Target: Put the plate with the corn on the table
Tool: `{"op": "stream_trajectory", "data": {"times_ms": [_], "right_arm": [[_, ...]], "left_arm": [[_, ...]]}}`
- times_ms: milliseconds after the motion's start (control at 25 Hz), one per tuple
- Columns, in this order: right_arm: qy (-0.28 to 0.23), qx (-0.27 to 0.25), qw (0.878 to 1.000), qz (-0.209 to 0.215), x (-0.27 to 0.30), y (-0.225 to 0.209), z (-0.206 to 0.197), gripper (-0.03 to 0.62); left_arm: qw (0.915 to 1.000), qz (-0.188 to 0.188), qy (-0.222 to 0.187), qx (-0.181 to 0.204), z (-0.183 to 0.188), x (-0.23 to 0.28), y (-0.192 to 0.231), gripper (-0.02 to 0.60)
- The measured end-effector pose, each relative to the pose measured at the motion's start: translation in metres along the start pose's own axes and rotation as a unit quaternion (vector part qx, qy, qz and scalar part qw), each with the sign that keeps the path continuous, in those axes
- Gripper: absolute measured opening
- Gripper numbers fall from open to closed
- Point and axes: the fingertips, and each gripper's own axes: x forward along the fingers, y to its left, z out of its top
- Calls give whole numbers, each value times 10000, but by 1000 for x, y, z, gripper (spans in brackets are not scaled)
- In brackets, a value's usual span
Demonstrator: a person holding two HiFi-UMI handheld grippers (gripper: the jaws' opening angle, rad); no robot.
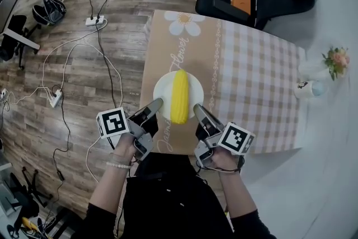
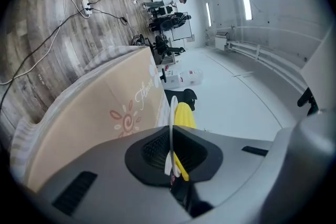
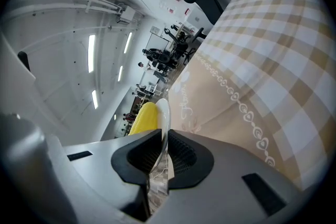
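Round white plate (image 1: 161,90), centre of the head view, carrying one yellow corn cob (image 1: 179,95) laid lengthwise, tip toward the frame's top. The plate is level over the beige, flower-printed strip of the table (image 1: 263,75), left of its checked cloth; contact with the surface cannot be determined.

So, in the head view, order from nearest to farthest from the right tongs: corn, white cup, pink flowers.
1. corn, just left of the right tongs
2. white cup, far to the right
3. pink flowers, beyond the cup, farther right
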Motion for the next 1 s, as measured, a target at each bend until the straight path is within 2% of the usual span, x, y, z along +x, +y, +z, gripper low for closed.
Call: {"op": "stream_trajectory", "data": {"times_ms": [120, 280, 1000], "right_arm": [[49, -7, 9999, 113, 10, -4, -1, 67], [158, 15, 9995, -257, 13, -25, -4, 67], [599, -94, 9943, -876, 44, -70, -9, 76]], "left_arm": [[10000, 23, 76, 38, 3, 5, 12, 18], [9997, 162, 167, 49, 4, 12, 28, 18], [9971, 691, 304, 97, 13, 30, 75, 19]]}}
